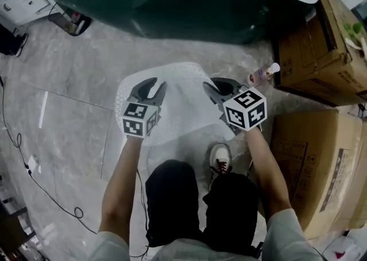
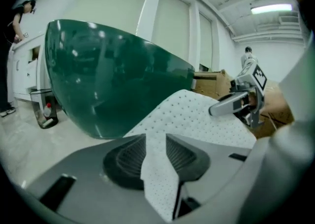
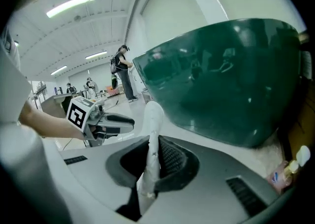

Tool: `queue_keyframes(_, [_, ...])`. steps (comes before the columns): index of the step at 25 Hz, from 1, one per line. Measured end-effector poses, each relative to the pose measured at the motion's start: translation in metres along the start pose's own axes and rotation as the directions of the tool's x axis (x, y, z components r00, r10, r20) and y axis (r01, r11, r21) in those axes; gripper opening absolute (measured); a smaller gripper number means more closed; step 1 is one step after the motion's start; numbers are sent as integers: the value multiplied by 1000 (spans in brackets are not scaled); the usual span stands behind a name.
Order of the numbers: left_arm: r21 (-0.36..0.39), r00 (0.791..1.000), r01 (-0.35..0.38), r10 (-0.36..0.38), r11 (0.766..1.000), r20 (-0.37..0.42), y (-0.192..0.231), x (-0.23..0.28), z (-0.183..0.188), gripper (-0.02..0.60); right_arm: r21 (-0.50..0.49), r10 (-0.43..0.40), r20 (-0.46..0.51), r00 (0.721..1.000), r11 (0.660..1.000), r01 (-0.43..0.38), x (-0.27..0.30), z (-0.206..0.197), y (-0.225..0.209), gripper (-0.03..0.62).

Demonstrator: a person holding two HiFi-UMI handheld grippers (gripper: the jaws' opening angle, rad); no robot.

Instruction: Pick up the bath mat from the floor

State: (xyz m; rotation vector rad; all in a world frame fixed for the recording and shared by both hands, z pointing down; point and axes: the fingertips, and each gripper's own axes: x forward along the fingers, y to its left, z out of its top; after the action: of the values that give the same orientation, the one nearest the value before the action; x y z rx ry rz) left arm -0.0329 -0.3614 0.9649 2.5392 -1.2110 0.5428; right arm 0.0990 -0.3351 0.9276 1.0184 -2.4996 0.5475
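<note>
The white dotted bath mat (image 1: pixel 183 102) hangs off the floor, stretched between my two grippers in front of the person's legs. My left gripper (image 1: pixel 150 90) pinches the mat's left edge; in the left gripper view a fold of the mat (image 2: pixel 197 117) runs between the ribbed pads of the left gripper (image 2: pixel 155 142). My right gripper (image 1: pixel 221 89) is shut on the right edge. In the right gripper view a thin bunched strip of the mat (image 3: pixel 151 119) stands up through the right gripper (image 3: pixel 153 154). Each gripper view shows the other gripper across the mat.
A large dark green rounded tub (image 1: pixel 172 2) stands just beyond the mat. Cardboard boxes (image 1: pixel 321 162) crowd the right side, with a small bottle (image 1: pixel 262 74) beside them. A cable (image 1: pixel 23 156) trails over the marble floor at left. The person's shoe (image 1: pixel 220 159) is under the mat.
</note>
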Motion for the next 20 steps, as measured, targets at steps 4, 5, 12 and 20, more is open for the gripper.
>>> queue_keyframes(4, [-40,998,-69,69,997,8,6,-31,50,82,11,26,-27,999,1000,-26,-32,31,10,43])
queue_keyframes(5, [-52,997,-81,81,995,1,6,-41,62,68,17,32,-46,998,999,-31,-40,40,15,43])
queue_keyframes(12, [-35,993,-104,102,994,-54,-12,-128,178,28,68,76,-153,985,995,-67,-95,134,66,41])
queue_keyframes(20, [-57,993,-118,118,991,-13,-27,-238,329,22,66,43,-143,989,997,-34,-192,276,132,41])
